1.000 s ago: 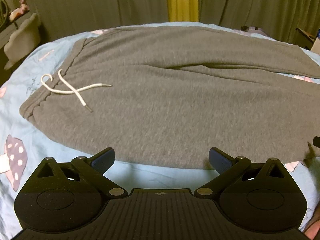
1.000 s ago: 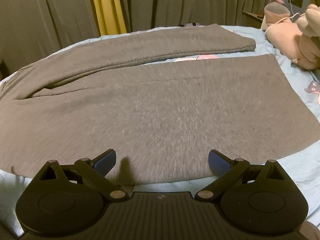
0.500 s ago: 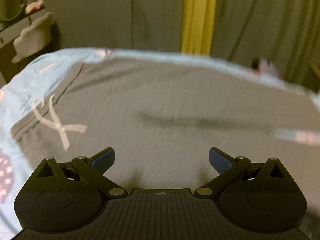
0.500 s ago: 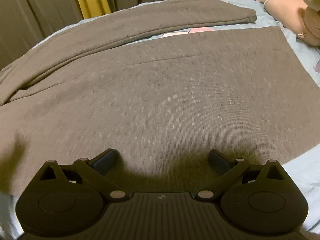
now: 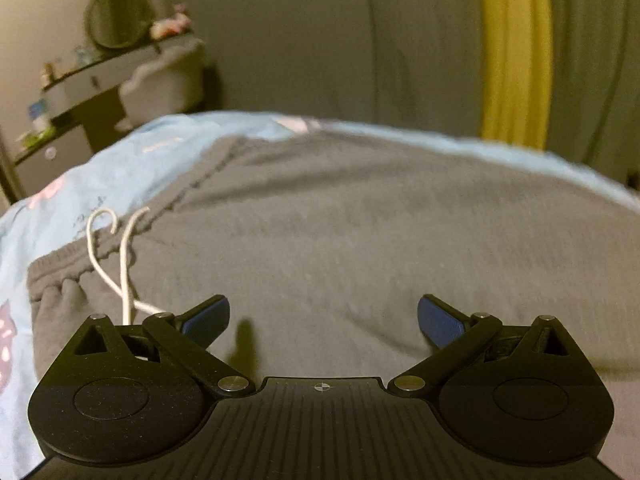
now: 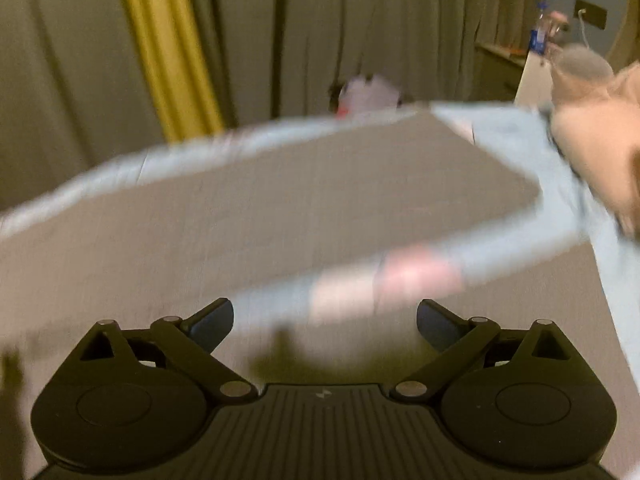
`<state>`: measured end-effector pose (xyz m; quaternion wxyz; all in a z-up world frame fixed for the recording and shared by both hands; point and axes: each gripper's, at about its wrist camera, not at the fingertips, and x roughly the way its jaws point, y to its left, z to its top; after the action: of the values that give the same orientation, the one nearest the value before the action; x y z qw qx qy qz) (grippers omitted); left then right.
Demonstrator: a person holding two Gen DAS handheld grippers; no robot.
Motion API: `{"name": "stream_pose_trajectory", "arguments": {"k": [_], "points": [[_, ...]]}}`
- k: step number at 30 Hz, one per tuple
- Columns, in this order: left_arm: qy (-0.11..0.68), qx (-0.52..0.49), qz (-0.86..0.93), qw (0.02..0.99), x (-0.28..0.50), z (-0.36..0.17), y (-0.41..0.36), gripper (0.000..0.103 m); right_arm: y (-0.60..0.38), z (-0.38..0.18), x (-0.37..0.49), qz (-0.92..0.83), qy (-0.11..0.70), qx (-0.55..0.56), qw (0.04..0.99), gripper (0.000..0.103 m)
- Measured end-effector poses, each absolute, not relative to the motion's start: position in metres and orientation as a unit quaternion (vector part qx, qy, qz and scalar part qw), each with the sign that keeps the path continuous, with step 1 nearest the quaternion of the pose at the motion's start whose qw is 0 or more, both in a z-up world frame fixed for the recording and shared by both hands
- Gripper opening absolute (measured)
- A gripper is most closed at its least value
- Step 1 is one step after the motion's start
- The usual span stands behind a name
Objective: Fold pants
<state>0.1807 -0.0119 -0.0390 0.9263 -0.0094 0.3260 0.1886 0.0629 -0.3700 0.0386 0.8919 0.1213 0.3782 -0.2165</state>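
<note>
Left claw (image 5: pixel 323 320) alone shows the pants' (image 5: pixel 360 240) white drawstring (image 5: pixel 124 264).

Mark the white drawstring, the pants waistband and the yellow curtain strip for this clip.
white drawstring (image 5: pixel 96 258): left wrist view, on the left strand.
pants waistband (image 5: pixel 56 266): left wrist view, on the gathered elastic edge.
yellow curtain strip (image 6: pixel 168 56): right wrist view, mid-height of the strip.
</note>
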Motion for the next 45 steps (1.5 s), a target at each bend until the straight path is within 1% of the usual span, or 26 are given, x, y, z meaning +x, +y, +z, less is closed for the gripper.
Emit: {"name": "stream_pose_trajectory", "arguments": {"k": [2,3,4,5,8,9,11,13,15,17,18,19,20,22,24,28,30,32,35,38,40,43,45], "points": [[0.309,-0.011,0.205,0.929,0.184,-0.045,-0.007,0.103,-0.398,0.044,0.114,-0.226,0.366,0.155,0.889,0.078],[0.304,-0.015,0.208,0.929,0.185,-0.049,-0.004,0.103,-0.41,0.044,0.137,-0.23,0.363,0.172,0.887,0.071],[0.306,-0.022,0.204,0.93,0.186,-0.053,-0.004,0.103,-0.423,0.042,0.164,-0.234,0.358,0.19,0.884,0.052],[0.307,-0.028,0.201,0.93,0.188,-0.056,-0.002,0.103,-0.433,0.039,0.184,-0.244,0.356,0.199,0.88,0.041],[0.302,-0.04,0.205,0.93,0.19,-0.062,-0.001,0.103,-0.463,0.021,0.24,-0.298,0.37,0.223,0.851,0.041],[0.299,-0.043,0.208,0.93,0.189,-0.063,-0.001,0.103,-0.471,0.016,0.253,-0.306,0.375,0.234,0.843,0.045],[0.29,-0.049,0.212,0.932,0.189,-0.066,0.0,0.103,-0.485,0.007,0.273,-0.328,0.37,0.256,0.83,0.056],[0.291,-0.049,0.214,0.931,0.189,-0.07,0.0,0.103,-0.494,0.0,0.285,-0.349,0.364,0.256,0.825,0.062],[0.285,-0.047,0.215,0.933,0.188,-0.072,-0.001,0.103,-0.496,-0.01,0.294,-0.367,0.381,0.247,0.812,0.062],[0.285,-0.047,0.214,0.933,0.188,-0.072,-0.001,0.103,-0.501,-0.021,0.299,-0.386,0.394,0.252,0.795,0.058],[0.285,-0.048,0.214,0.933,0.188,-0.072,-0.001,0.103,-0.502,-0.024,0.3,-0.395,0.39,0.254,0.792,0.048],[0.285,-0.051,0.213,0.933,0.188,-0.073,0.0,0.103,-0.503,-0.024,0.3,-0.406,0.383,0.248,0.792,0.03],[0.287,-0.055,0.211,0.933,0.188,-0.073,0.001,0.103,-0.503,-0.024,0.3,-0.413,0.381,0.239,0.792,0.018],[0.29,-0.068,0.208,0.932,0.187,-0.073,0.005,0.103,-0.504,-0.023,0.295,-0.41,0.376,0.235,0.797,0.007],[0.292,-0.091,0.206,0.93,0.187,-0.074,0.009,0.103,-0.503,-0.015,0.287,-0.403,0.368,0.236,0.804,0.005],[0.303,-0.105,0.195,0.927,0.188,-0.072,0.015,0.103,-0.481,0.034,0.234,-0.368,0.298,0.224,0.851,0.005],[0.303,-0.109,0.195,0.927,0.187,-0.067,0.019,0.103,-0.466,0.063,0.191,-0.349,0.256,0.215,0.876,0.004],[0.279,-0.121,0.207,0.93,0.18,-0.059,0.025,0.103,-0.445,0.091,0.13,-0.334,0.21,0.21,0.895,0.004],[0.241,-0.151,0.198,0.938,0.169,-0.042,0.036,0.103,-0.414,0.11,0.03,-0.329,0.177,0.201,0.906,0.004],[0.201,-0.176,0.18,0.947,0.155,-0.028,0.043,0.103,-0.392,0.095,-0.058,-0.337,0.183,0.208,0.9,0.004],[0.194,-0.192,0.157,0.949,0.153,-0.019,0.048,0.103,-0.397,0.059,-0.097,-0.351,0.212,0.251,0.877,0.004],[0.204,-0.231,0.12,0.944,0.157,-0.011,0.062,0.103,-0.423,-0.002,-0.119,-0.378,0.263,0.31,0.832,0.003],[0.23,-0.241,0.101,0.937,0.168,-0.003,0.071,0.103,-0.434,-0.025,-0.125,-0.384,0.278,0.331,0.816,0.003]]}}
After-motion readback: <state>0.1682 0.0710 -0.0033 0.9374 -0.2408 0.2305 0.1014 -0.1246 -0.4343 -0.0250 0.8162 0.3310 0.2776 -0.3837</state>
